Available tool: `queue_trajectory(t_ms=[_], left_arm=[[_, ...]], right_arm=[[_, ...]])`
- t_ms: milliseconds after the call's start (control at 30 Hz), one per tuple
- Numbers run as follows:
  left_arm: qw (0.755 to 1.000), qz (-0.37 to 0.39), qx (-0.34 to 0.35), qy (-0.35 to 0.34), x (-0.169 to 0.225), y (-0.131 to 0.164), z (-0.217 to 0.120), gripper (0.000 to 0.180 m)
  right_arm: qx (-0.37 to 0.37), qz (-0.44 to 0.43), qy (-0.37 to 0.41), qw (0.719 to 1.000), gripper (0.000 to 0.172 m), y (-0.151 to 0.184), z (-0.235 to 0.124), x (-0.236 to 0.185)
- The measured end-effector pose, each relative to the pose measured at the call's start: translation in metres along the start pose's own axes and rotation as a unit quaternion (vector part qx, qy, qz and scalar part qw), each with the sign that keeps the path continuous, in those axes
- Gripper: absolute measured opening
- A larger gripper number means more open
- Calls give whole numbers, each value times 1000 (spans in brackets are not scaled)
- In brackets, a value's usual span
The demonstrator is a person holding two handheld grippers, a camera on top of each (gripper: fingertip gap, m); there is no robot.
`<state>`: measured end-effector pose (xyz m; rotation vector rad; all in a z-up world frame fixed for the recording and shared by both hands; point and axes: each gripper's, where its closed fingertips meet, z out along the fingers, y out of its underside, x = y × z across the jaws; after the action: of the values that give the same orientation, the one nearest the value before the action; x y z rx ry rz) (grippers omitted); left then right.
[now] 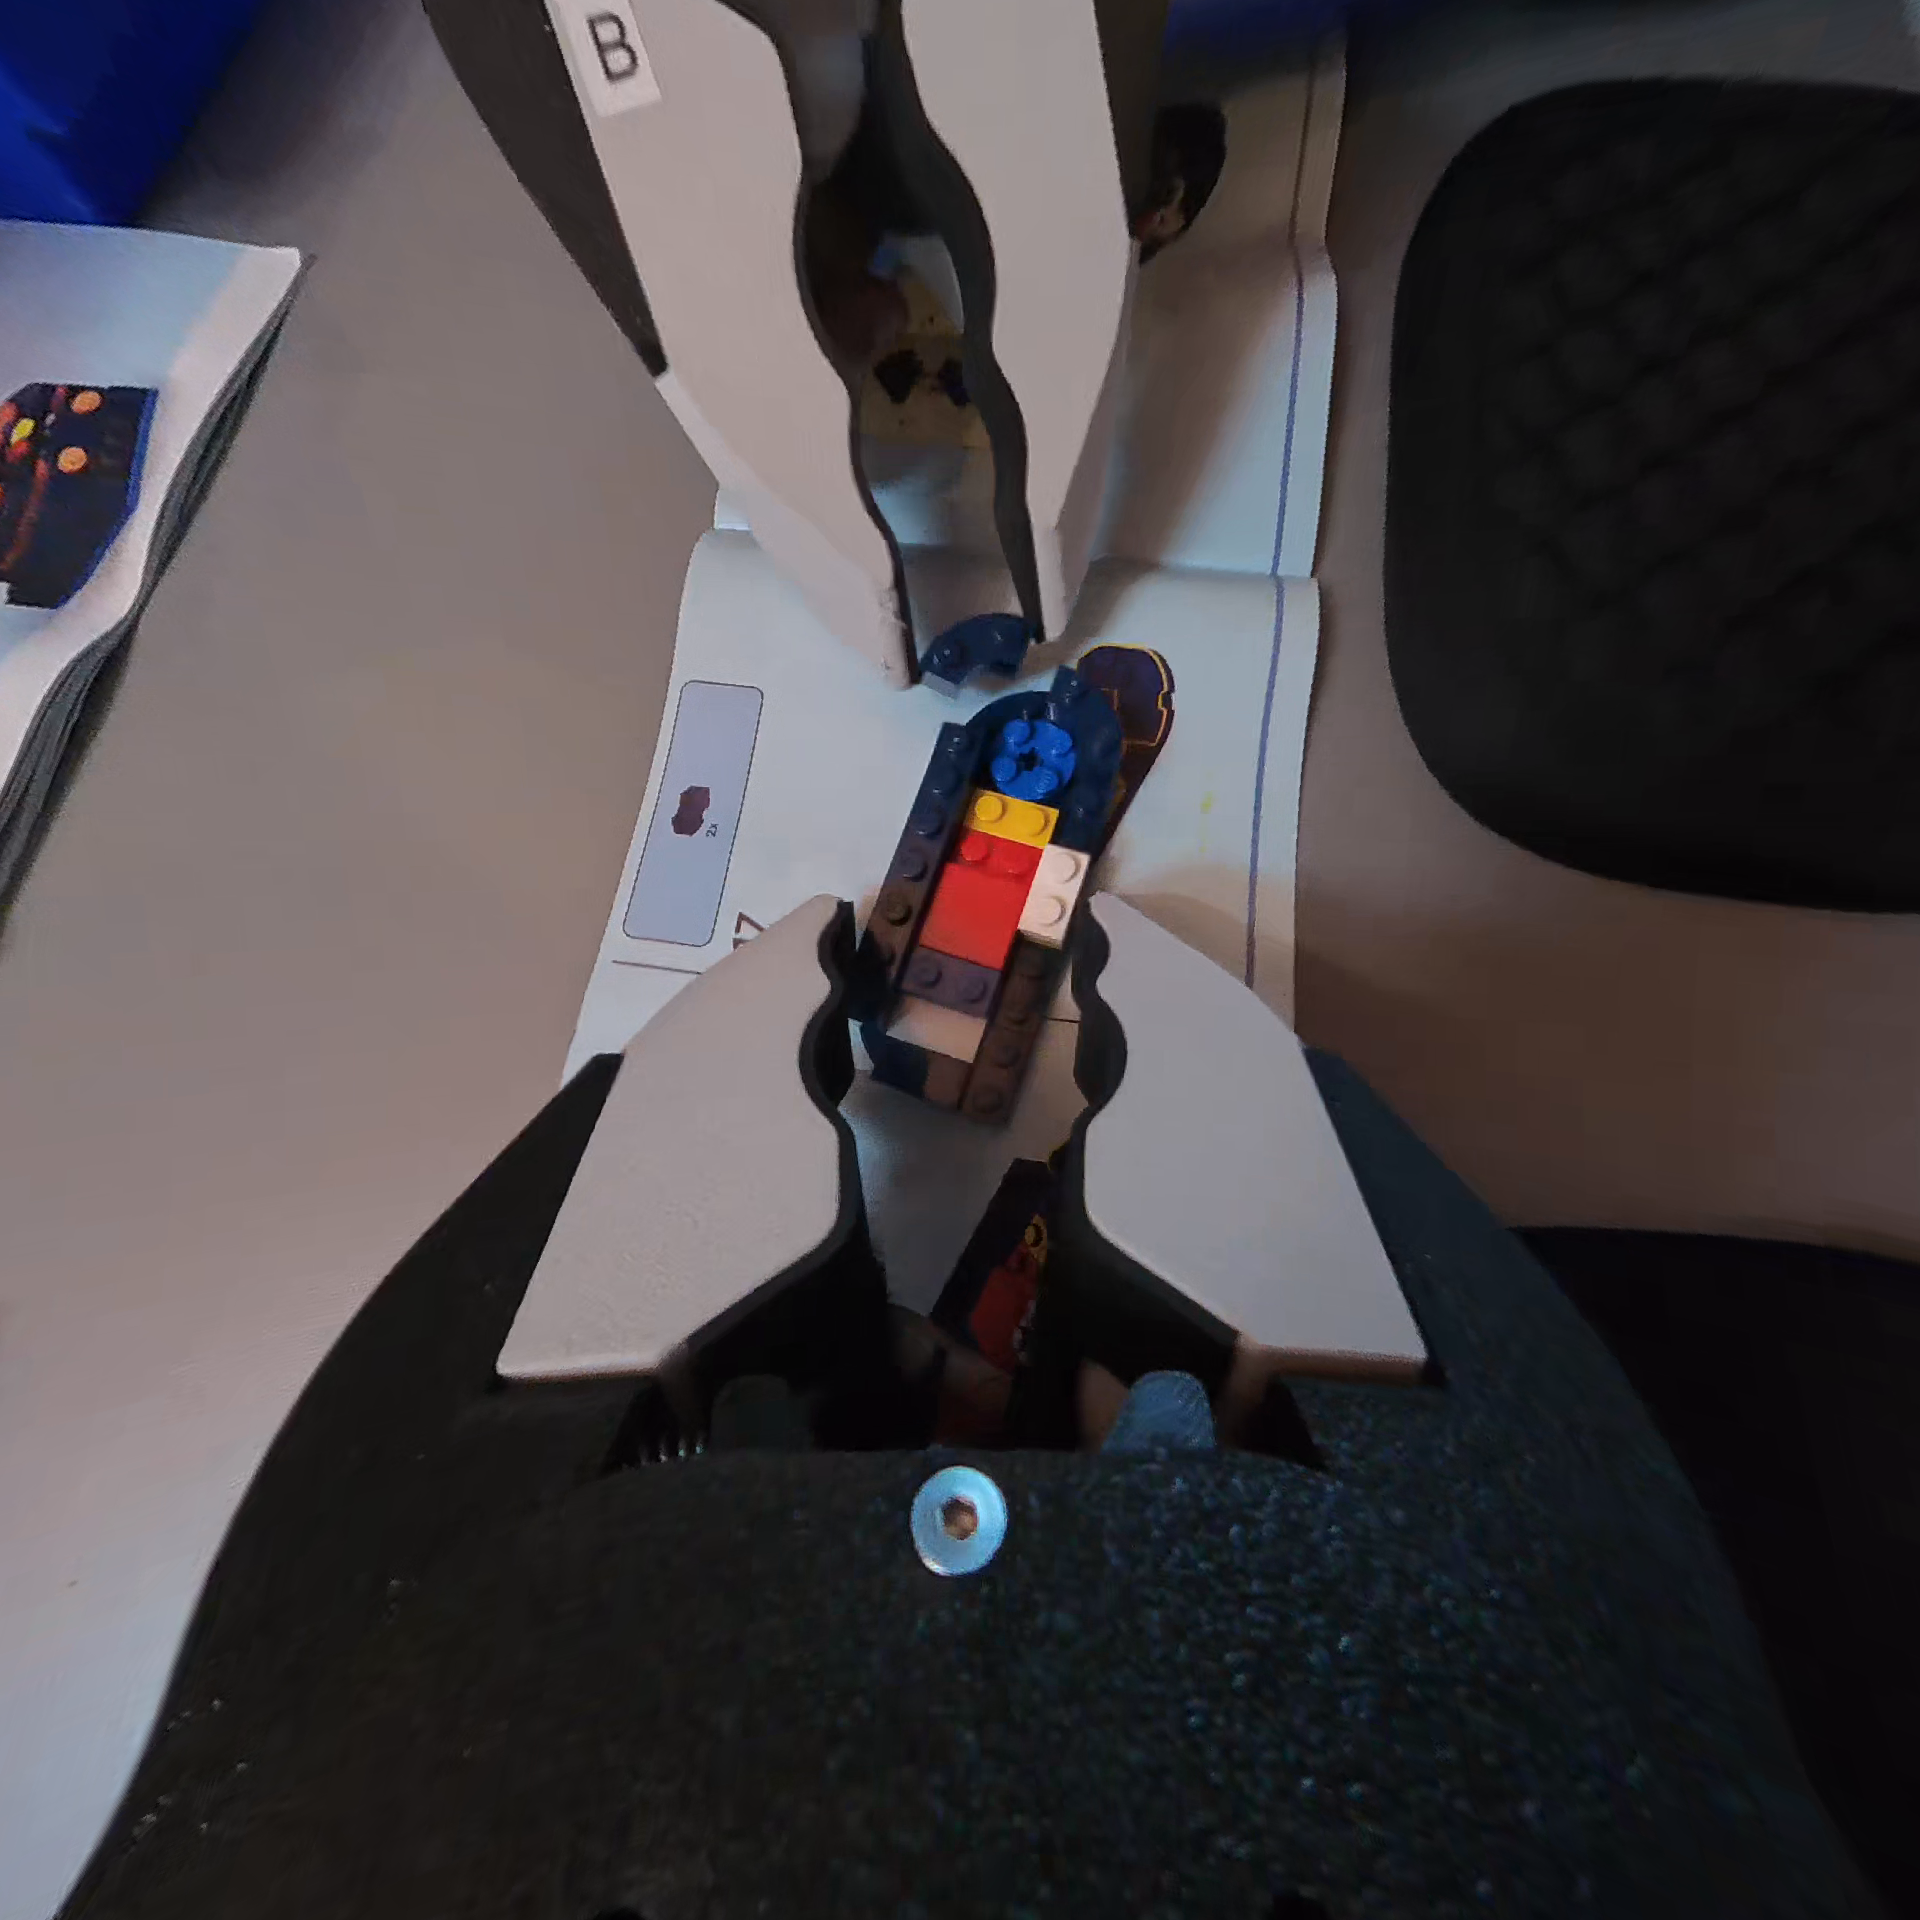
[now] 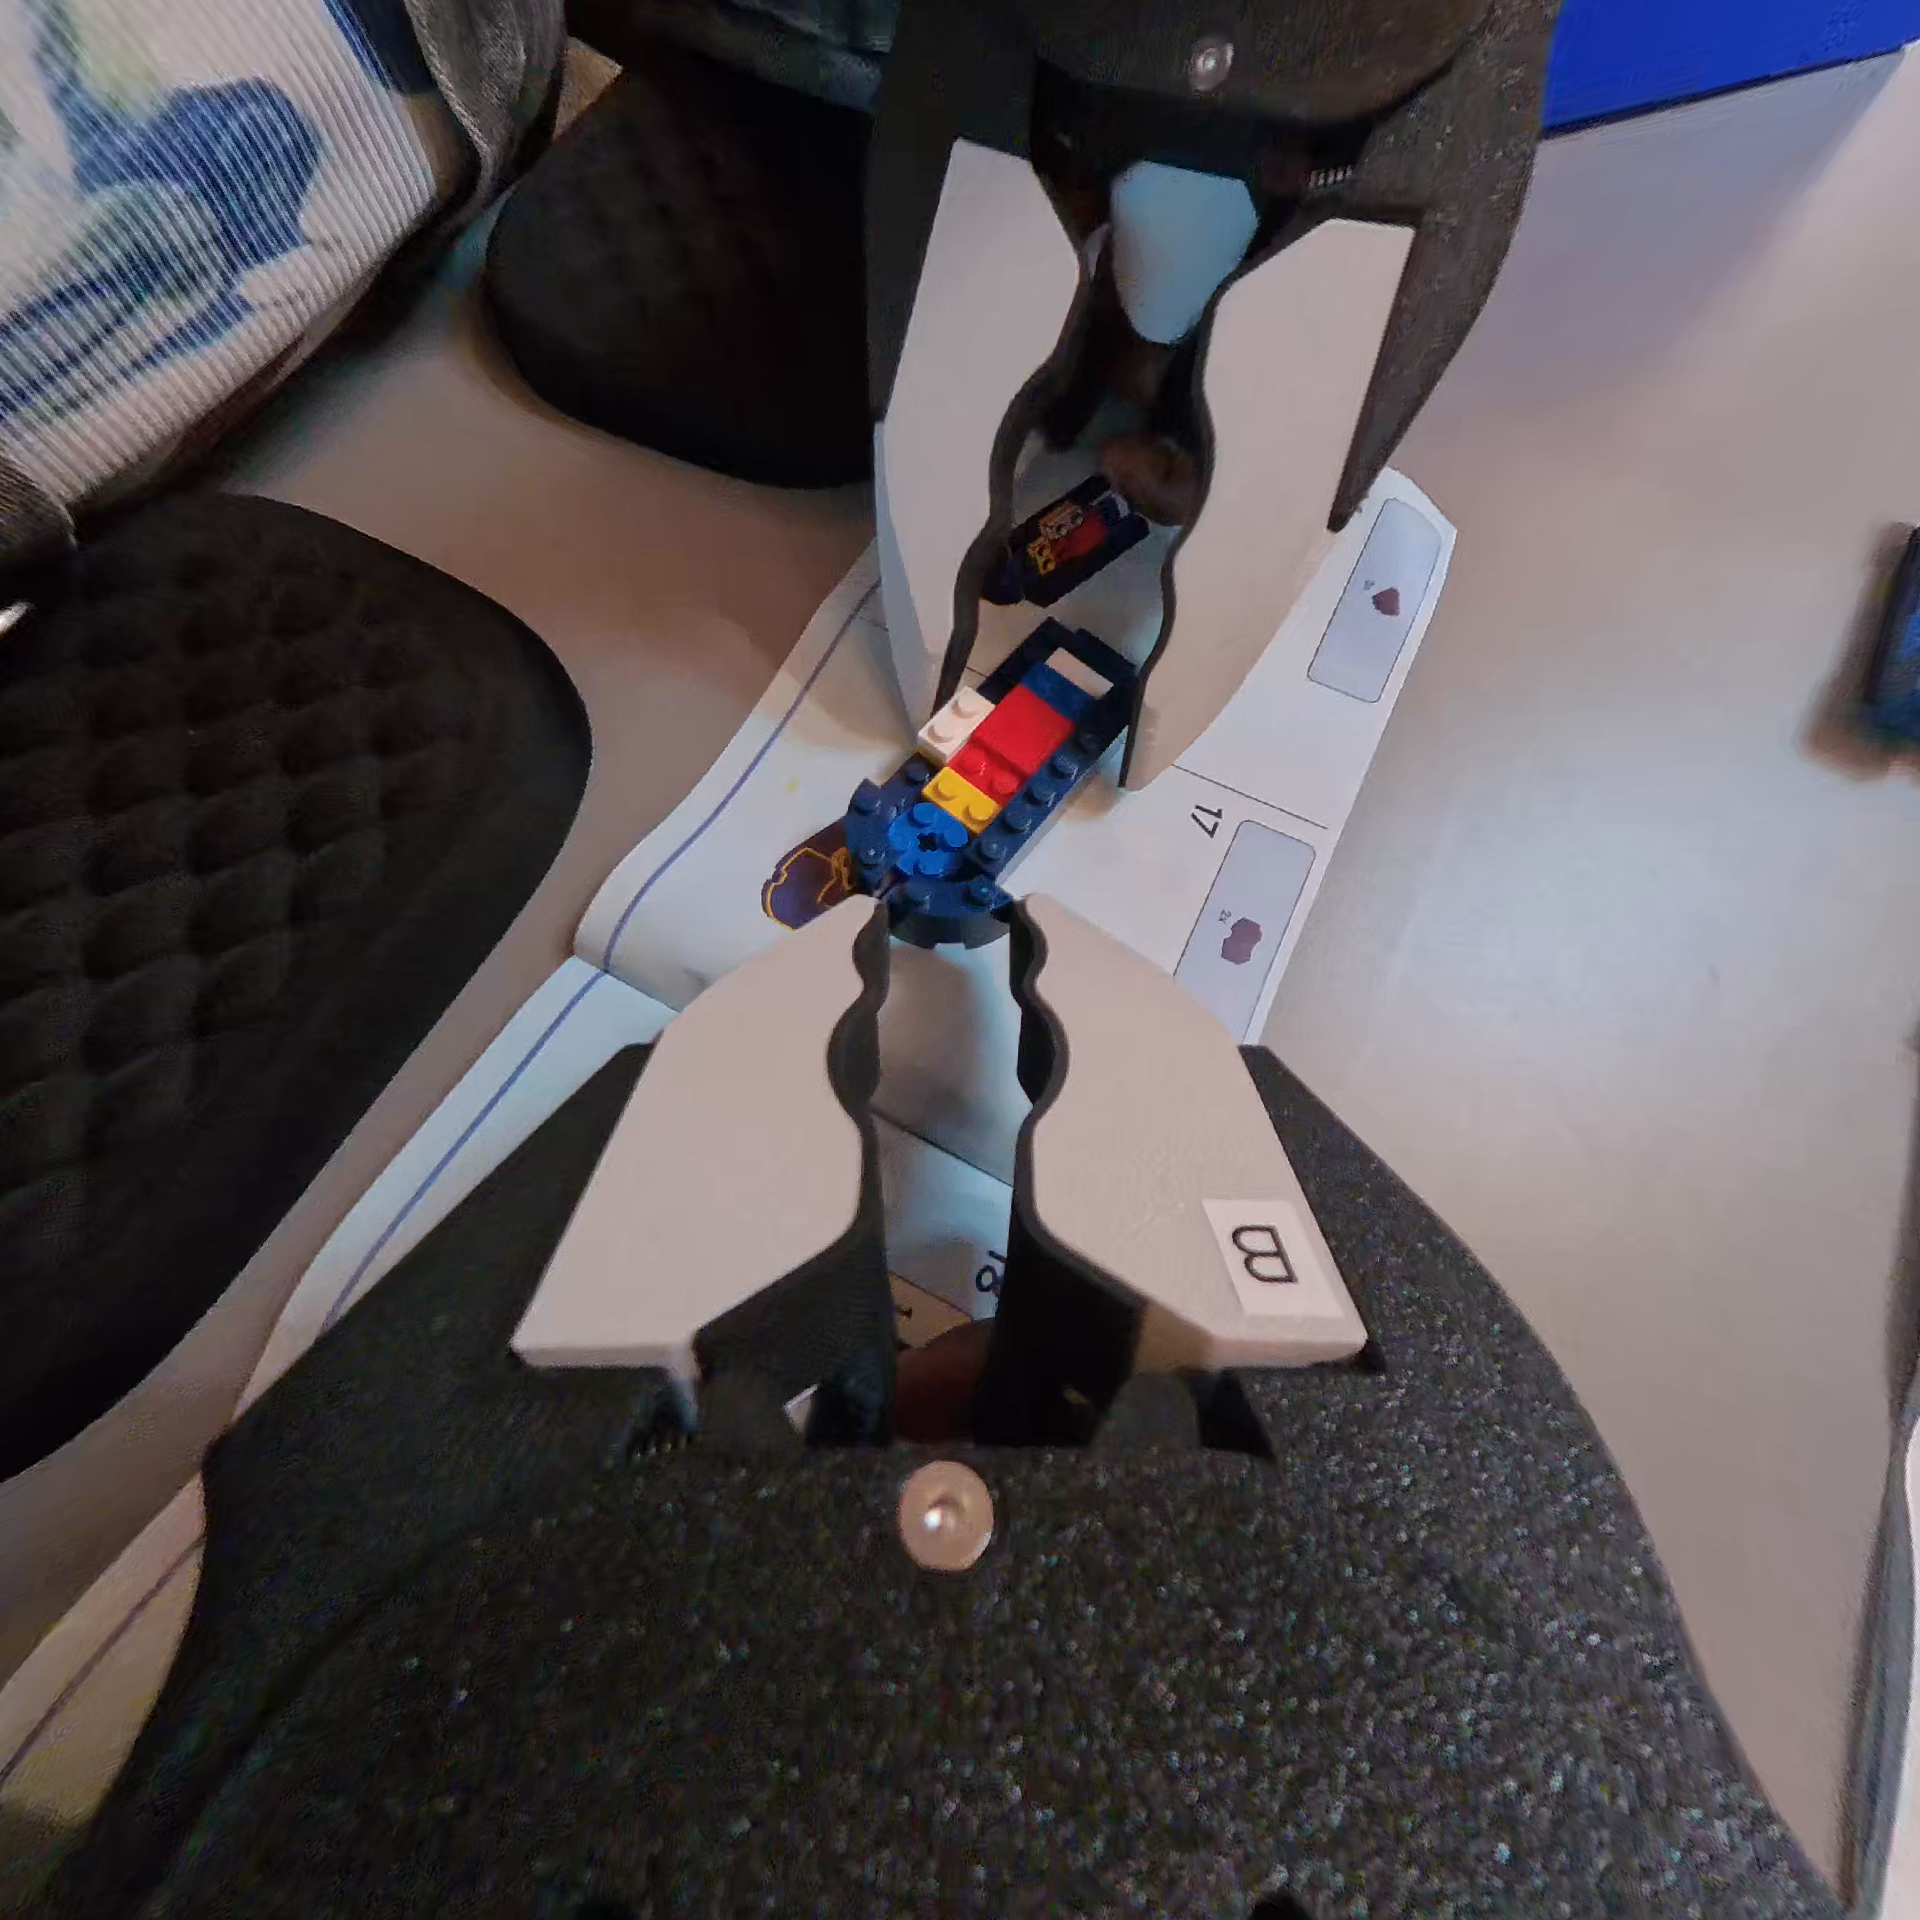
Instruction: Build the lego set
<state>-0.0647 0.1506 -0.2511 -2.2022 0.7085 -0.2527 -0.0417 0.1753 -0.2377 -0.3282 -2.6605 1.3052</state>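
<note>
Long dark-blue toy-brick hull with red, yellow, white and round blue bricks inside, lying on my open instruction booklet on the tabletop, my left claw part open, straddling its squared end, pad contact unclear, my right claw narrowly parted, clamped on a small dark-blue curved brick at its rounded end.

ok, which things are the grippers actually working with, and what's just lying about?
In use: left gripper, fingers on the model; right gripper holding a blue piece; open booklet underneath.
Lying about: second booklet, black cushion.

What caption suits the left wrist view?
Two grippers meet over a brick model on a booklet.
</note>
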Motion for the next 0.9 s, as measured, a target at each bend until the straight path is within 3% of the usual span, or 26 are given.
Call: queue_trajectory(t_ms=[900], left_arm=[[1000, 1, 2, 8, 1, 1, 1, 39]], right_arm=[[-35, -23, -22, 999, 20, 8, 12, -6]])
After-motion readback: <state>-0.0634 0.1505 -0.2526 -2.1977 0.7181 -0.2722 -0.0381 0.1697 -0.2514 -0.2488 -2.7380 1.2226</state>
